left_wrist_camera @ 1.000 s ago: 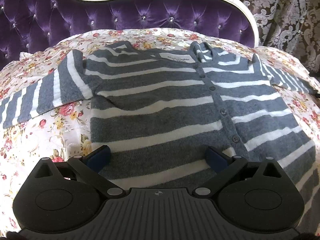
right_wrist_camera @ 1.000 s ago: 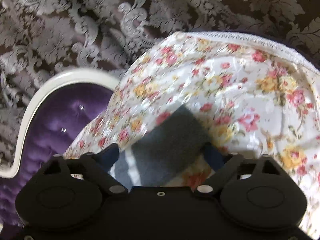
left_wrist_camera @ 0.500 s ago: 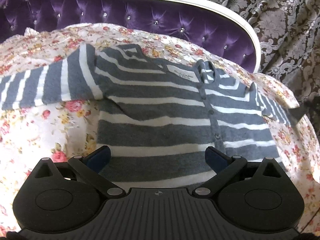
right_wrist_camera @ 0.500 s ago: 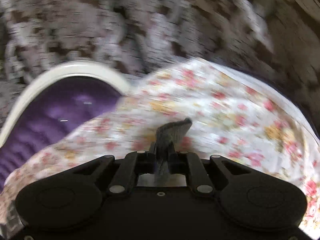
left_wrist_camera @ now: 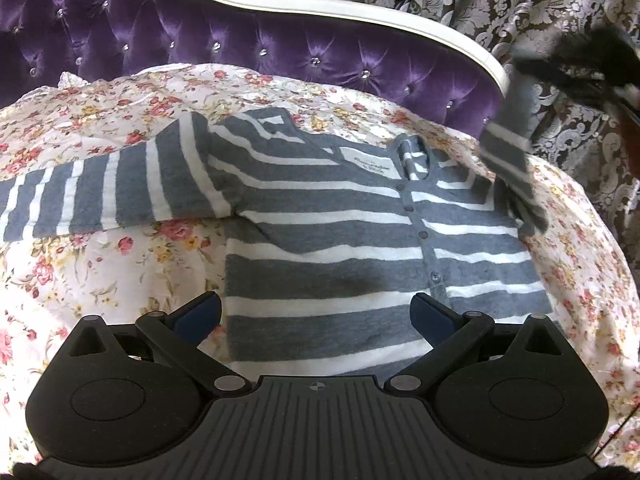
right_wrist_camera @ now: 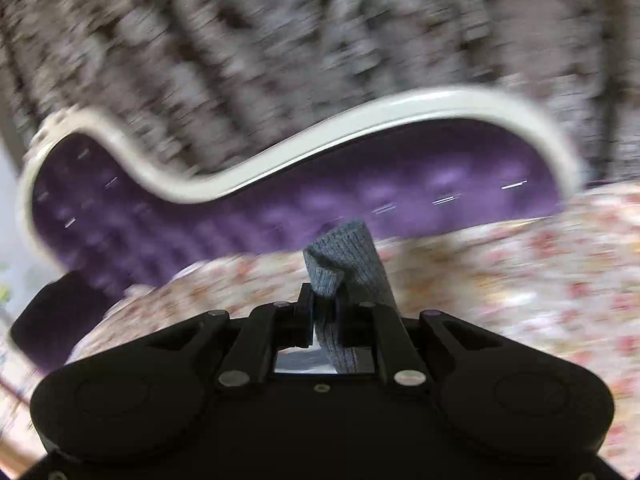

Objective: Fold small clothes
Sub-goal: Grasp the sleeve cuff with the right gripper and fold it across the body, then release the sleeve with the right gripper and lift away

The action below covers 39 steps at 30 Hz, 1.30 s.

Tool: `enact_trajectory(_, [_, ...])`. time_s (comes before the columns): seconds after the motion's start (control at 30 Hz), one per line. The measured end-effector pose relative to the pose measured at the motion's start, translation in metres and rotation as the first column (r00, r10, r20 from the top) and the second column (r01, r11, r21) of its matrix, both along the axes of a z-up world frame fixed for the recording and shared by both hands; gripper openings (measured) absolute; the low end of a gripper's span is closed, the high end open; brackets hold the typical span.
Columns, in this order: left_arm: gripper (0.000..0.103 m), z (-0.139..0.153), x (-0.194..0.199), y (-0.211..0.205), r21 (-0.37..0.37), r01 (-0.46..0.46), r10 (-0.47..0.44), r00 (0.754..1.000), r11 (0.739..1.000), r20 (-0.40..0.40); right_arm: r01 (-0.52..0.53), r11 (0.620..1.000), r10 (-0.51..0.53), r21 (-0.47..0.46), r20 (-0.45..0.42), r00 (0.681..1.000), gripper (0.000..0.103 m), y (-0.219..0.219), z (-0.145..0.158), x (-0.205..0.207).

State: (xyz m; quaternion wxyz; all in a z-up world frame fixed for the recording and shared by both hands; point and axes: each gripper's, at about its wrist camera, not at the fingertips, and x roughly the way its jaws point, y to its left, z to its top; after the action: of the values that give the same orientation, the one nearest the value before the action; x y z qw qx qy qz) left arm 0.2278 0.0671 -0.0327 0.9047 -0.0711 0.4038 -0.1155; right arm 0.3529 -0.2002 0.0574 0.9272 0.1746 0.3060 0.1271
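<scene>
The floral bedsheet (left_wrist_camera: 100,256) carries the striped cardigan (left_wrist_camera: 320,240), spread flat below the purple headboard (left_wrist_camera: 200,32). Its white neck label (left_wrist_camera: 368,162) is unreadable. The left gripper (left_wrist_camera: 316,312) hangs released over the hem; the right gripper (right_wrist_camera: 324,312) clenches the sleeve cuff (right_wrist_camera: 344,256).

left wrist: sharp, evenly lit, fisheye-bent edges | right wrist: heavy motion blur, streaked highlights
</scene>
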Motion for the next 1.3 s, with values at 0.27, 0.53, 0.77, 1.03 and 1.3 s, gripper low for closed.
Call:
enact_trajectory(0.27, [0.102,-0.005,0.004,0.009,0.015,-0.011,0.011,0.999,1.000,-0.040,-0.219,0.976,0.218,-0.008,-0.083,0.972,0.017,0.112,-0.047,0.019])
enact_trajectory(0.53, [0.102,-0.010,0.006,0.005,0.031,0.007,-0.005,0.998,1.000,-0.062,-0.347,0.935,0.355,0.077,-0.150,0.923,0.050,0.152,-0.091,0.025])
enact_trajectory(0.77, [0.102,-0.013,0.007,0.002,0.036,0.016,-0.013,0.997,0.999,-0.071,-0.275,0.955,0.283,0.111,-0.066,0.957,0.062,0.095,-0.074,0.017])
enact_trajectory(1.03, [0.102,-0.019,0.010,-0.004,0.039,0.032,-0.029,0.995,0.999,-0.093,0.100,0.994,-0.103,-0.035,-0.090,0.991,0.063,-0.040,-0.081,0.002])
enact_trajectory(1.3, [0.102,-0.026,0.009,-0.010,0.055,0.047,-0.041,0.993,0.997,-0.108,0.203,0.977,-0.212,-0.069,-0.170,0.962,0.061,-0.085,-0.124,-0.011])
